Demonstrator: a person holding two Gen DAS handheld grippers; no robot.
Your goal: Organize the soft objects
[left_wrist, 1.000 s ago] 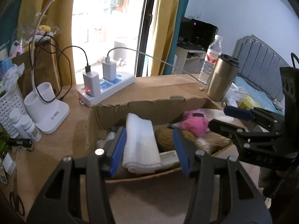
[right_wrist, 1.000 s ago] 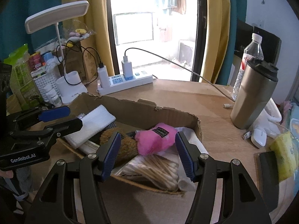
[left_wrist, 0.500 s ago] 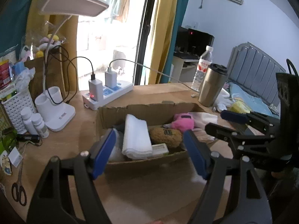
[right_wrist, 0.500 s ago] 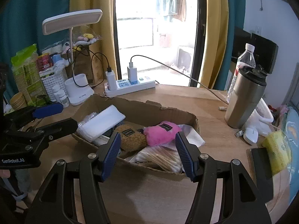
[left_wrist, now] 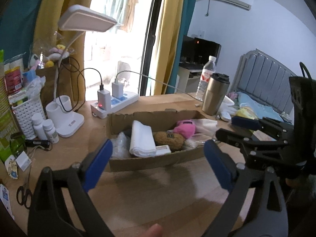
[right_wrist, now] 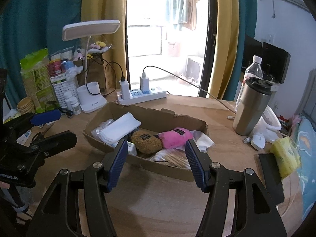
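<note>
**Right wrist view: soft things boxed, both grippers empty**

Right wrist view showed a curtained room, a wooden table [right_wrist: 217,122], and a box [right_wrist: 173,118] corralling towel [right_wrist: 120,128], brown plush [right_wrist: 147,141] and pink plush [right_wrist: 175,137]. Left gripper [left_wrist: 158,165] and right gripper [right_wrist: 155,163] hung released, short of the box, likely finished.

Lower part of the brown plush [right_wrist: 147,142] is masked by the near wall of the cardboard box [right_wrist: 167,169]. The bag of cotton swabs [right_wrist: 173,159] is partly covered by the right gripper's blue pad [right_wrist: 194,163]. Label print on the pink plush [right_wrist: 175,137] is too small to be read. The scissors [left_wrist: 23,192] at the table's left edge are blurred. A fingertip [left_wrist: 153,230] is cut by the bottom edge.
</note>
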